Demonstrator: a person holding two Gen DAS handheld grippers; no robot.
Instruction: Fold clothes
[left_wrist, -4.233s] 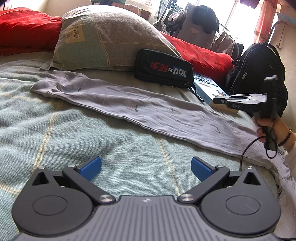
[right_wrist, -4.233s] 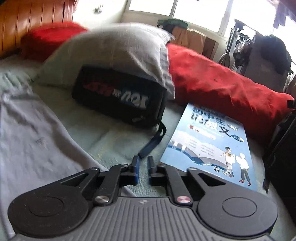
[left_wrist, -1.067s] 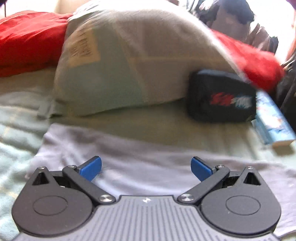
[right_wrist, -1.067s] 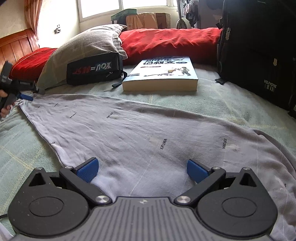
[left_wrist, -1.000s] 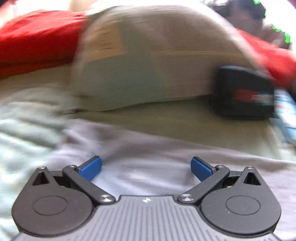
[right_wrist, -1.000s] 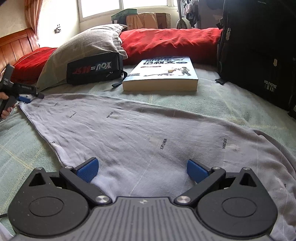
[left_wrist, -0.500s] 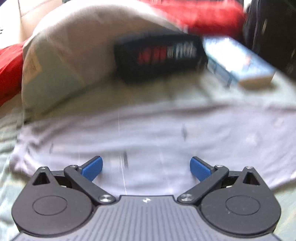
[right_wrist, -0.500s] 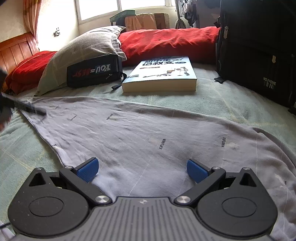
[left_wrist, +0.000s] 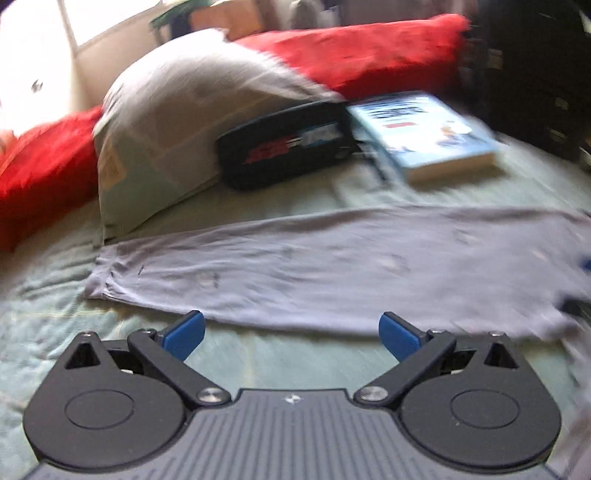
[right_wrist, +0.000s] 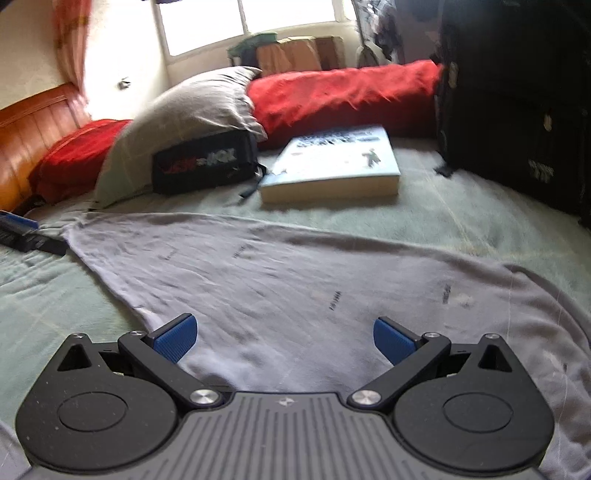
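Observation:
A pale grey garment (left_wrist: 332, 266) lies spread flat across the green bedspread (left_wrist: 48, 325), running left to right in the left wrist view. My left gripper (left_wrist: 291, 334) is open and empty, hovering just short of the garment's near edge. In the right wrist view the same grey garment (right_wrist: 295, 280) stretches away toward the far left. My right gripper (right_wrist: 282, 338) is open above its near part, holding nothing. The left gripper (right_wrist: 22, 230) also shows in the right wrist view, at the far left by the garment's far corner.
Behind the garment sit a grey-green pillow (left_wrist: 177, 122), a black pouch (left_wrist: 284, 144), a blue-covered book (left_wrist: 424, 133) and red bedding (left_wrist: 351, 51). A black bag (right_wrist: 517, 103) stands at the right. A wooden headboard (right_wrist: 33, 125) is at the far left.
The left gripper has pulled back and swung right, so its fingers now sit over bedspread just off the garment's edge. The right gripper has lifted slightly. Both stay open.

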